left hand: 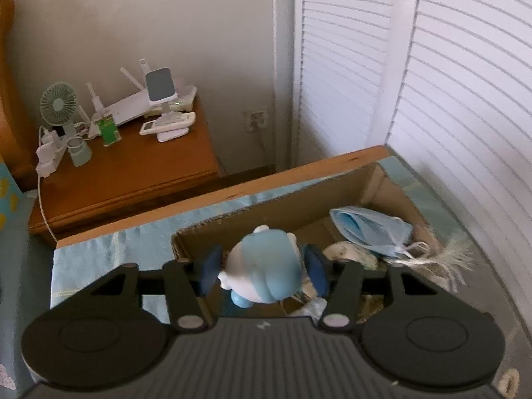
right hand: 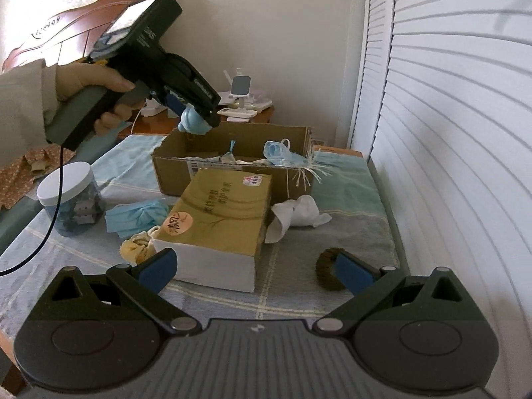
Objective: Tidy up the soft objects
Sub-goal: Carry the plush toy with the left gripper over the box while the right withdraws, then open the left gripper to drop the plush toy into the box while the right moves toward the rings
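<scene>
While the left hand-held gripper (left hand: 262, 271) clamps a plush toy (left hand: 266, 266), the cardboard box (left hand: 252, 212) lies below

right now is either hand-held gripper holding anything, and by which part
The left hand-held gripper holds a blue and white soft toy, pinched across its body above the cardboard box. The right hand-held gripper is open and holds nothing.

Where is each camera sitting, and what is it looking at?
Left wrist: sits on the left claw, looks down into the cardboard box; its fingers squeeze a blue and white toy.
Right wrist: sits on the open right claw, looks across the bed at the tissue box; a hand shows.
Both see: cardboard box, toy, nightstand.
</scene>
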### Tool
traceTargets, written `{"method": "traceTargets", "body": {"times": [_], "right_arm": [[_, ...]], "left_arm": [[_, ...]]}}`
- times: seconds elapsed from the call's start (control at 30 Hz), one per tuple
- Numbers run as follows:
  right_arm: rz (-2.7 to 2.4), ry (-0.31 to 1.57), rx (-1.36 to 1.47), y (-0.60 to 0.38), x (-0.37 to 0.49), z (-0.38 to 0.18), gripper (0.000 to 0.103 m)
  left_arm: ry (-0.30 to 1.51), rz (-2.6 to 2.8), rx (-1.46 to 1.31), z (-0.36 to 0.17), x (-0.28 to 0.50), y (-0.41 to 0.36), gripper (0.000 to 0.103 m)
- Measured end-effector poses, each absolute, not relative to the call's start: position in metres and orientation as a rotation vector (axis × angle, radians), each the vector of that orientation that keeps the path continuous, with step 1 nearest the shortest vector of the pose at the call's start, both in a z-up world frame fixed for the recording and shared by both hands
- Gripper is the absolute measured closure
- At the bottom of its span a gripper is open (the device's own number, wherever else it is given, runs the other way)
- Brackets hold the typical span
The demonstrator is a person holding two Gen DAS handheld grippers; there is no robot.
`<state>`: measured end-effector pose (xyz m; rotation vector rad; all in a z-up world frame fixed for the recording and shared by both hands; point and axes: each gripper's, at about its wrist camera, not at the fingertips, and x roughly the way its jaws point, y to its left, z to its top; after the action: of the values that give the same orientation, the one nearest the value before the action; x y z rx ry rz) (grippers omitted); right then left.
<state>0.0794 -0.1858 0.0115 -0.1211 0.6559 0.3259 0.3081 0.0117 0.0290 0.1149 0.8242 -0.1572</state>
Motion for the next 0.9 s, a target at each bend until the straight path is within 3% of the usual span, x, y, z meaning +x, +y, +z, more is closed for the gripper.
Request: {"method": "traceTargets", "body": {"times": [0.07, 0.37, 0.9], "right_arm": [[0.327, 0.655, -0.118, -0.186, 0.080, 0.011, 0.000], [0.324, 0.658, -0.121, -0.184, 0.079, 0.012, 0.000], [0.288, 0.669, -0.113, -0.190, 0.062, 0.013, 0.000]], "left_arm": [[0.809, -0.142, 0.116, 0.028, 0.309, 0.012, 0.017], [0.779, -0.161, 0.111, 0.042, 0.280, 0.017, 0.013], [0.690, -0.249, 0.163, 0.055, 0.144, 0.012, 0.007]]}}
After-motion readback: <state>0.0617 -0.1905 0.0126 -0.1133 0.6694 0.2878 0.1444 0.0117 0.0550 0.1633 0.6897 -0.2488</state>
